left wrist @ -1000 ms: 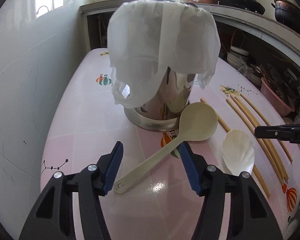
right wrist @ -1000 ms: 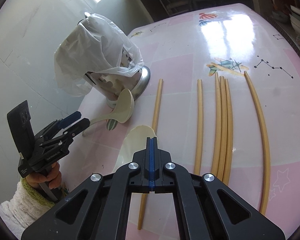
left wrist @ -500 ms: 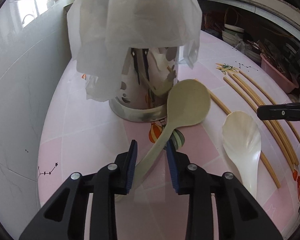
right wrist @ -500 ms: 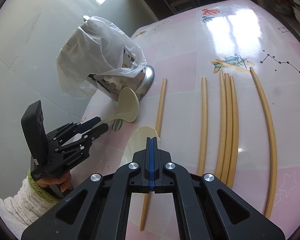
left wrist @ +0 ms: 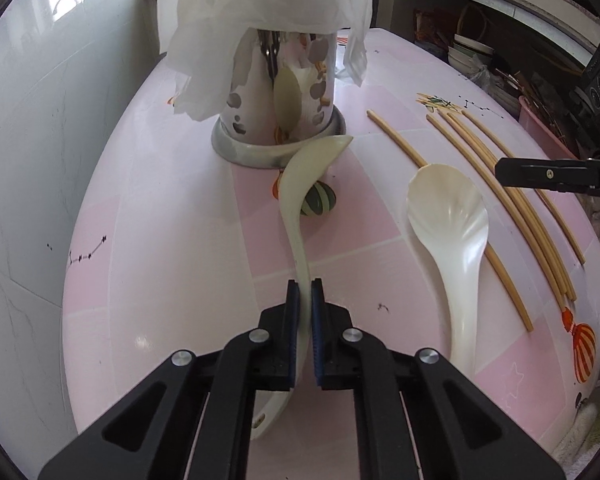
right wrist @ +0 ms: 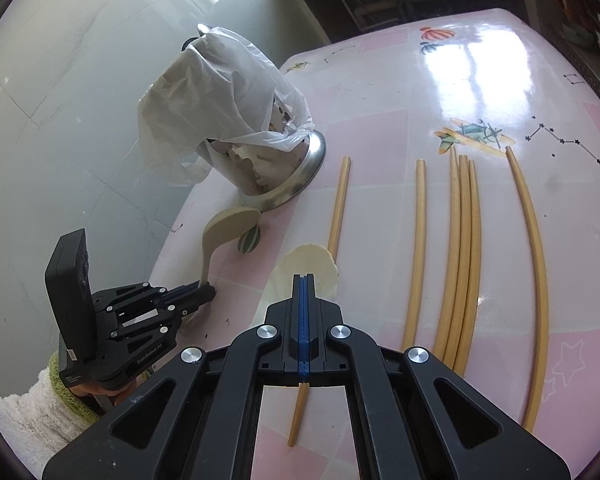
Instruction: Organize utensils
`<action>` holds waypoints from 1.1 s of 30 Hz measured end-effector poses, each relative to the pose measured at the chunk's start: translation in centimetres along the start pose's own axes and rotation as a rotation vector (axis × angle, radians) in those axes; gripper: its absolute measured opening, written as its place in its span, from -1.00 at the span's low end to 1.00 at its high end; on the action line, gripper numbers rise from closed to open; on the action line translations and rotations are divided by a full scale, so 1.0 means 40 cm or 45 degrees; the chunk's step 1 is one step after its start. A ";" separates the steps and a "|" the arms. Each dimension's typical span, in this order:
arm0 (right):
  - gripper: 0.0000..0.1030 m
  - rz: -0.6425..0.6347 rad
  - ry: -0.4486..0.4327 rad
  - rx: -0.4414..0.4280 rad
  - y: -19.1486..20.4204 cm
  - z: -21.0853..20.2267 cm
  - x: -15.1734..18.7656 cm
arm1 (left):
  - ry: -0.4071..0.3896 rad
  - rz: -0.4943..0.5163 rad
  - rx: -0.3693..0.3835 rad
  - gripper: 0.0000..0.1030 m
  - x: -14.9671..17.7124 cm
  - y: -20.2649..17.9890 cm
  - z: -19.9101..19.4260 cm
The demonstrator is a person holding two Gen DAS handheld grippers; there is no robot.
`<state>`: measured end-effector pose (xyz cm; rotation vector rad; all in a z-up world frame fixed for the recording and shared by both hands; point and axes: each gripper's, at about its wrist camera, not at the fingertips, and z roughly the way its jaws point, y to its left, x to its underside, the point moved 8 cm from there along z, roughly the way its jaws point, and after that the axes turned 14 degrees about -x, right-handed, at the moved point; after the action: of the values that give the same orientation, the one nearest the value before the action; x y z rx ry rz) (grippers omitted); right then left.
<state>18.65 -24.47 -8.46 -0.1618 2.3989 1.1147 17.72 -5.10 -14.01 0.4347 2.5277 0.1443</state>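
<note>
Spoon [left wrist: 296, 200], cream, lies on the pink surface [left wrist: 160, 280]; left hand-held gripper [left wrist: 305, 304] is clamped on its handle (bowl tipped on edge, near the steel holder's [left wrist: 278, 120] base). Right of it, a white scalloped spoon [left wrist: 448, 216], then bamboo chopsticks [right wrist: 464, 248]. Right hand-held gripper [right wrist: 303, 292] hovers, pads together, empty.

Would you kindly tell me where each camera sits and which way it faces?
Left wrist: on the left hand-held gripper, facing down the pale green plastic spoon it grips toward the bag-covered steel holder; no body shows.
Right wrist: on the shut right hand-held gripper, facing down at the yellow chopsticks; a fleecy white sleeve shows.
Shared: spoon, holder, chopsticks, white shell-shaped spoon.
</note>
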 end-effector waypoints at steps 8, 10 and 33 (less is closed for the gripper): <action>-1.00 -0.024 -0.003 0.004 0.023 -0.004 0.010 | 0.102 -0.160 0.159 -0.90 0.069 0.010 -0.055; -1.00 -0.030 -0.002 0.009 0.029 -0.008 0.015 | 0.121 -0.209 0.218 -0.91 0.084 0.010 -0.072; -0.88 -0.129 0.032 0.201 0.066 -0.024 0.010 | -0.018 -0.350 0.187 0.24 0.035 0.089 -0.170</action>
<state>17.14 -23.41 -6.31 -0.2424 2.4594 0.8788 13.86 -1.36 -8.37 0.1396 2.5635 -0.1495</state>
